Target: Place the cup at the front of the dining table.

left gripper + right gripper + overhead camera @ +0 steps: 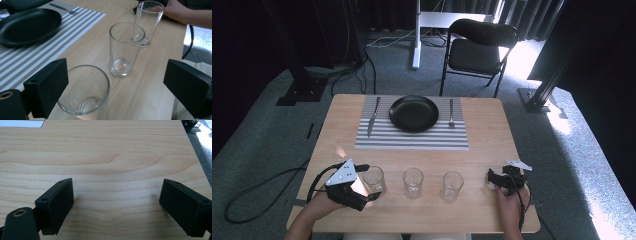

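Nearest the lens, the left gripper (115,87) stands with its black jaws spread wide, and the left glass (85,93) sits between them, close against the left jaw and well short of the right one; whether that jaw touches the rim cannot be told, and nothing is clamped. From above, the same gripper (362,192) is at the near left of the wooden table (492,135), right beside that glass (373,179). Clear, empty and upright, the tumbler is first in a row of three along the near edge, with the middle glass (125,48) and the far glass (148,21) beyond it. Across the table, a black plate (414,113) rests on a striped placemat (412,137) between a knife (373,116) and a fork (451,113). At the near right, the right gripper (116,205) rests released over bare wood, its jaws wide apart with nothing between them.
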The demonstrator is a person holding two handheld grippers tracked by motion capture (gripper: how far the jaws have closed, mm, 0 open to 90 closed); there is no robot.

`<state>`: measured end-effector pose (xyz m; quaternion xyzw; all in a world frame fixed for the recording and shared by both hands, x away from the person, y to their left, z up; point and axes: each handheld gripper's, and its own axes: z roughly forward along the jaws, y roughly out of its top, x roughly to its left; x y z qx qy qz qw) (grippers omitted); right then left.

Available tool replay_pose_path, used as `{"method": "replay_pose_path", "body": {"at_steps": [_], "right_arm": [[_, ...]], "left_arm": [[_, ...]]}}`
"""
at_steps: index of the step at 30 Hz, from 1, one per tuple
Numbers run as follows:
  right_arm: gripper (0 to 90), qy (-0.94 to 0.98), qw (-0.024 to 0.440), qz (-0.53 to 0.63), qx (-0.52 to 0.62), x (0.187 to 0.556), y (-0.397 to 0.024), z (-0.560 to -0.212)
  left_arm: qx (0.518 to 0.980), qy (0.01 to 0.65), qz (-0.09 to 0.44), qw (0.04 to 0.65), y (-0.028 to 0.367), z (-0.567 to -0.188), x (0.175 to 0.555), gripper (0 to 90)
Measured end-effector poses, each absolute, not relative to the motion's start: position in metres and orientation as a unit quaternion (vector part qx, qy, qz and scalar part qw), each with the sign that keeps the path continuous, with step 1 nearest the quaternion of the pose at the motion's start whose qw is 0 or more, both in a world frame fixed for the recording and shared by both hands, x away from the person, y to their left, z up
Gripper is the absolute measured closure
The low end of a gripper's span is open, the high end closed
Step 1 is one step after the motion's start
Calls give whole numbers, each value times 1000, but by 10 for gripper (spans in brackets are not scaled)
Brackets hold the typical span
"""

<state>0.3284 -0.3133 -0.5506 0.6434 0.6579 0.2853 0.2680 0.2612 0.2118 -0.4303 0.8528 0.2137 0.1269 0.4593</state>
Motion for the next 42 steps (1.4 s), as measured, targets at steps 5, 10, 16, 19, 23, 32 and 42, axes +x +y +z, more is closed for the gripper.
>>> {"method": "replay_pose_path", "body": {"at_steps": [5,10,16,19,23,32,42], "right_arm": [[117,658,268,285,644,328,-313,-551],[116,658,268,285,643,328,-313,-551],[117,658,268,285,643,328,-313,-551],[116,658,268,285,643,328,-313,-551],[117,658,268,285,644,328,-313,-551],[117,658,268,285,643,328,-313,-551],[117,658,268,285,643,328,-313,-551]], "left_arm": [[856,209,122,457,204,-430,264,63],[859,209,132,448,197,-429,266,63],[864,208,121,442,188,-429,269,62],[867,203,122,439,181,-429,271,63],[870,202,118,434,173,-431,274,63],[878,210,114,416,160,-435,280,63],[886,207,102,401,136,-438,287,62]]}}
